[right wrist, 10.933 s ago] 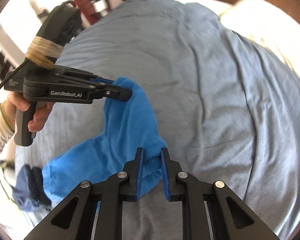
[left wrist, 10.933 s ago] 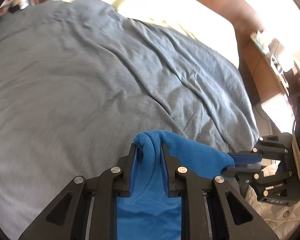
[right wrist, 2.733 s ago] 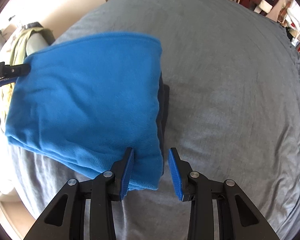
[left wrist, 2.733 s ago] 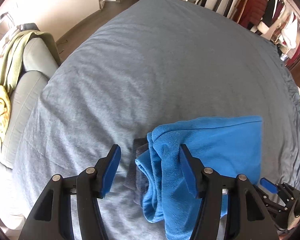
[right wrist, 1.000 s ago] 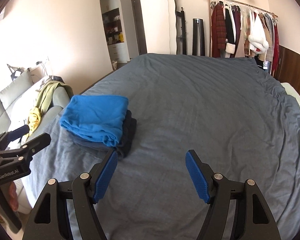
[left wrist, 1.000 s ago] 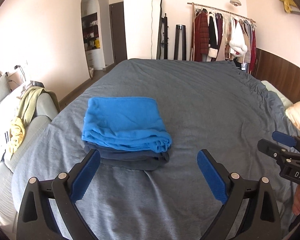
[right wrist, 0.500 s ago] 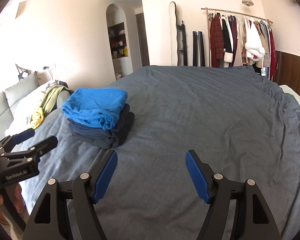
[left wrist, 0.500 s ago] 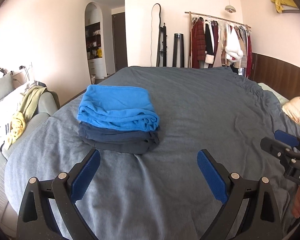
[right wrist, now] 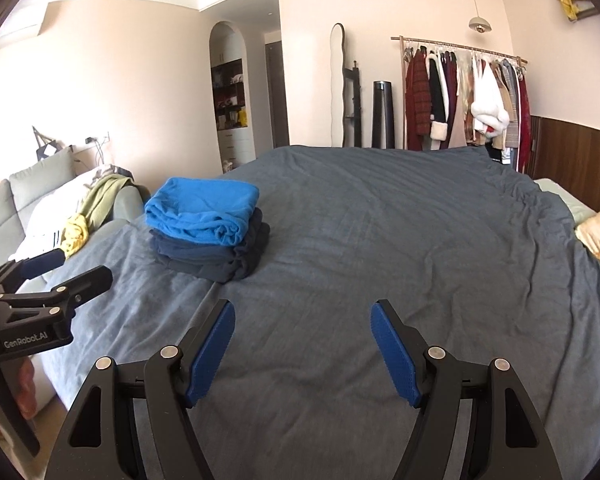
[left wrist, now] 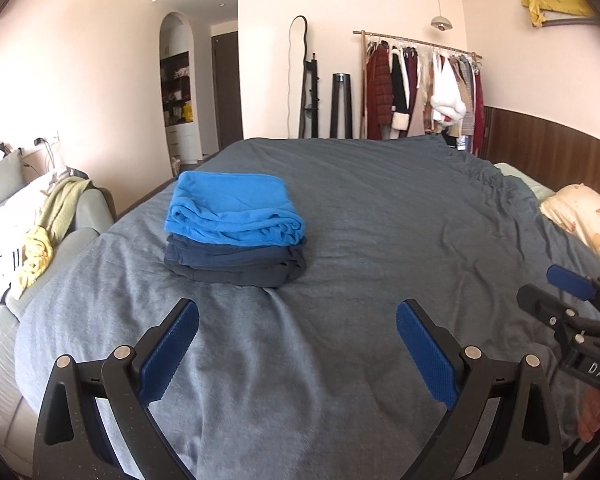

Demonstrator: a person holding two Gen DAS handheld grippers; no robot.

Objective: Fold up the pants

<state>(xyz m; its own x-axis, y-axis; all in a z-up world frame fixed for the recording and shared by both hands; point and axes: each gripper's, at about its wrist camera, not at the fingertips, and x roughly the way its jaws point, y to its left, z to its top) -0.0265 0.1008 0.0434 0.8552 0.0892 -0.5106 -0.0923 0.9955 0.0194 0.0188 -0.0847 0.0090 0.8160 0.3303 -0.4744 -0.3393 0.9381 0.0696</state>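
- Pants: one bright blue folded pair (left wrist: 233,208) is lying on top of a stack, near the left edge of the bed (left wrist: 380,216), well ahead of both grippers.
- Stack count: blue pants (right wrist: 202,210) are sitting on dark navy folded clothing (left wrist: 236,258); the number of navy pieces is hard to make out, since only layered edges are showing.
- Blue pair's folded edges are facing the cameras, slightly rumpled; its far side is hidden behind its own bulk.
- Left gripper (left wrist: 298,320): jaws are standing spread wide, holding nothing, hovering above the grey cover short of the stack.
- Right gripper (right wrist: 303,318): jaws are likewise spread wide and holding nothing, above bare cover to the right of the stack.
- Each gripper is also showing at the edge of the other's view, cut off by the frame; a few fingers of the person's hands are peeking under the handles.
- One sofa (right wrist: 28,200) is standing left of the bed, with green and yellow cloth (right wrist: 90,212) draped on it, count unclear.
- One clothes rack (left wrist: 420,84) is standing at the far wall; garments are overlapping too much to count.
- One pillow (left wrist: 584,216) is showing at the right, partly cut off.
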